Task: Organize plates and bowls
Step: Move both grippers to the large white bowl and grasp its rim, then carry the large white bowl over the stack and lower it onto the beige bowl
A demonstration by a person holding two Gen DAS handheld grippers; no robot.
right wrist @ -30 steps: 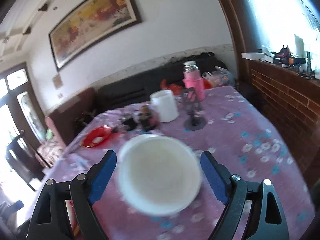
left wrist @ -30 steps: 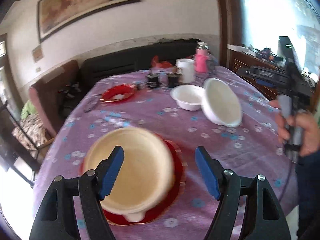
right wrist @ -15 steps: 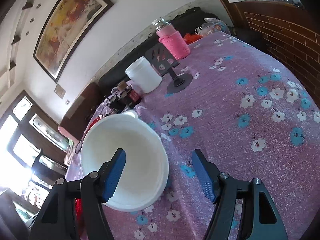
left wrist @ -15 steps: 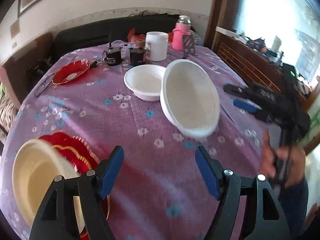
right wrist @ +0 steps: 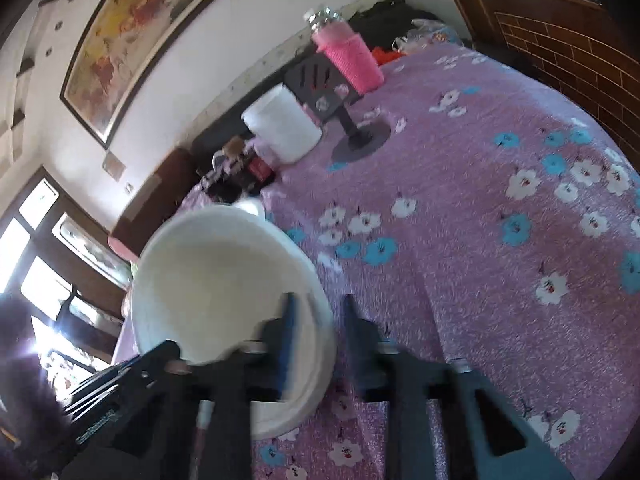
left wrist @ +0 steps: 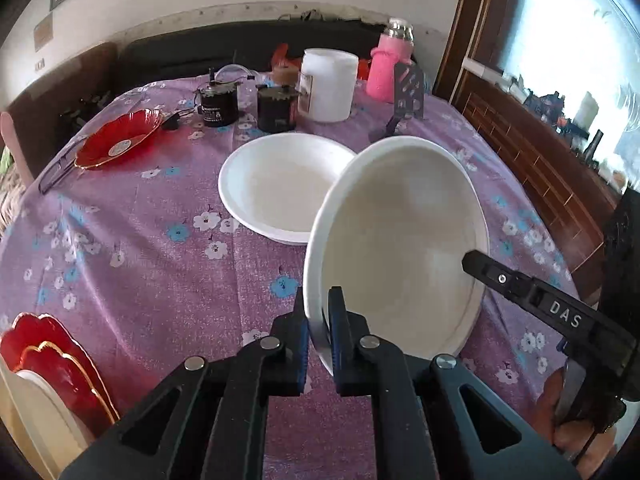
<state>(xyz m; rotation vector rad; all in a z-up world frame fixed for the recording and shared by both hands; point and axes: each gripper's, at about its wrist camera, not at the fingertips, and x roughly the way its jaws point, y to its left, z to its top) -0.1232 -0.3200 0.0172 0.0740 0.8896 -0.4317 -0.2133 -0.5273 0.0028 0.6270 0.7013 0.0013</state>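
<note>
The left hand-held gripper (left wrist: 318, 322) is clamped on the near rim of a tilted white bowl (left wrist: 400, 240), lifted above the purple flowered desk (left wrist: 160, 272). The right hand-held gripper (right wrist: 316, 320) has that bowl's rim between its fingers, its jaws closing on it; blur hides whether the pads press. A stack of red and cream plates (left wrist: 52, 364) lies at the near left. Just behind the tilted bowl sits a second white bowl (left wrist: 276, 188); farther left, a red plate (left wrist: 120, 136); a white jar (left wrist: 328, 84) and pink bottle (left wrist: 388, 68) stand at the far edge
</note>
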